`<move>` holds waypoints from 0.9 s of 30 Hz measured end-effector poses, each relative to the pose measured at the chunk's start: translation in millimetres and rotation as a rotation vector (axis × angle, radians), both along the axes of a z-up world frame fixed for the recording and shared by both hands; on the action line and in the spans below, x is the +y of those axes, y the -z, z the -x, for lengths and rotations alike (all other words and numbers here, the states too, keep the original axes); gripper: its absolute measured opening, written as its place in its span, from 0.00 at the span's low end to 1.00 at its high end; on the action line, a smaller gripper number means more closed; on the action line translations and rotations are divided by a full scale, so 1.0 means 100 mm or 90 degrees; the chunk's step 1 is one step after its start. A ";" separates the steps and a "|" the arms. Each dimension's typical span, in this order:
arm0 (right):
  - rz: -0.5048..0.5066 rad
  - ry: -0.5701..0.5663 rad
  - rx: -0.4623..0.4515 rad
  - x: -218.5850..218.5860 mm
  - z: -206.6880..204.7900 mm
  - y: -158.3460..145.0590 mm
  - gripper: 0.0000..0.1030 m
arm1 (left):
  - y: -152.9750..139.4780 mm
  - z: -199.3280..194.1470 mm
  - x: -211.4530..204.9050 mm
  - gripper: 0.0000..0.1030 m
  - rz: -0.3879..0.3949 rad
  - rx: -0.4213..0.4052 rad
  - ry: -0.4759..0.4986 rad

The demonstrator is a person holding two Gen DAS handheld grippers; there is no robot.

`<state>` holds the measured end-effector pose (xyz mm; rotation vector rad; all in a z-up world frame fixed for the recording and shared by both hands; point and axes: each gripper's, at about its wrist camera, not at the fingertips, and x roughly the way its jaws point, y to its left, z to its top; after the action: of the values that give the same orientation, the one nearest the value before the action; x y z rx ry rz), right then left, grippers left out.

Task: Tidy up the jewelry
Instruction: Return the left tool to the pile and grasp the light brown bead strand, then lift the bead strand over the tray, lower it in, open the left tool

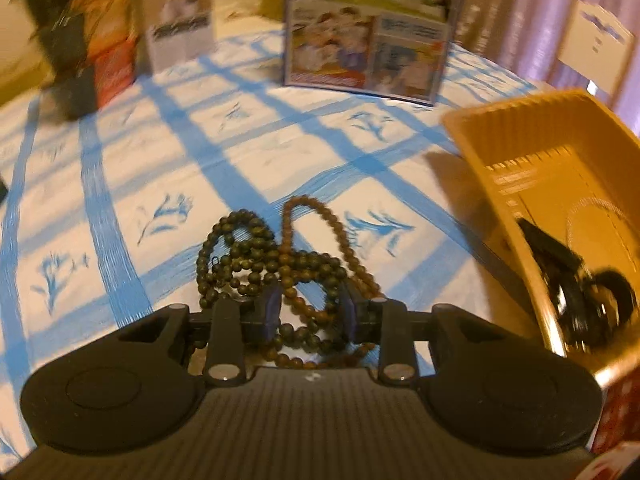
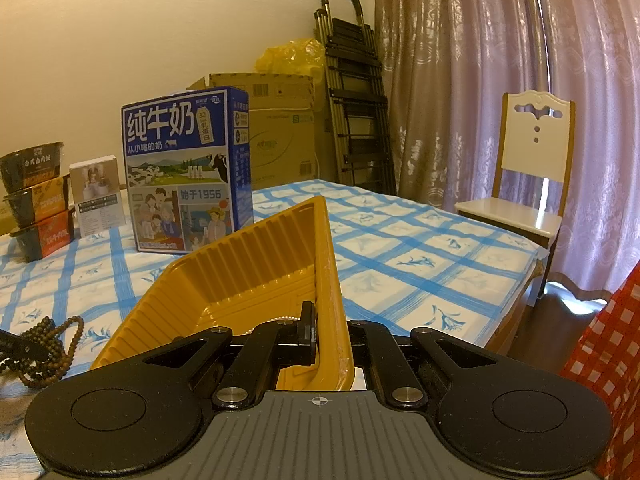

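While the left gripper (image 1: 312, 312) sits over the bead necklaces (image 1: 280, 264) w/ fingers spread either side, beads lie on the tablecloth (image 1: 120, 160); yellow tray (image 1: 520, 152) at 3 o'clock holds a thin chain (image 1: 592, 208). Right wrist view: right gripper (image 2: 330, 340) pinches the tray (image 2: 256, 272) wall; beads (image 2: 48, 344) at 9 o'clock.

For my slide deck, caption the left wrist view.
Left tool straddling tangled bead necklaces on checked cloth, yellow tray alongside.

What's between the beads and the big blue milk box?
Only bare checked tablecloth lies between the bead necklaces and the milk box, in the left wrist view.
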<state>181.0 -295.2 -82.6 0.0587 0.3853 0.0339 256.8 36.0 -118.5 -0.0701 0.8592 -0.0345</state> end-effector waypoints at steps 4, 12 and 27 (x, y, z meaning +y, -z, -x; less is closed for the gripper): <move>0.000 0.000 0.000 0.00 0.00 0.00 0.05 | 0.06 -0.07 0.07 0.22 0.030 0.014 -0.039; 0.000 0.000 0.000 0.00 0.00 0.00 0.05 | 0.09 -0.09 0.04 0.06 0.035 0.008 -0.043; -0.002 0.000 0.001 -0.01 0.00 0.01 0.05 | -0.54 0.95 -0.21 0.05 0.097 -0.060 0.144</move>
<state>181.0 -295.9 -83.5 0.0618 0.3861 0.0337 161.3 15.4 -65.0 -0.1125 0.7653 -0.3130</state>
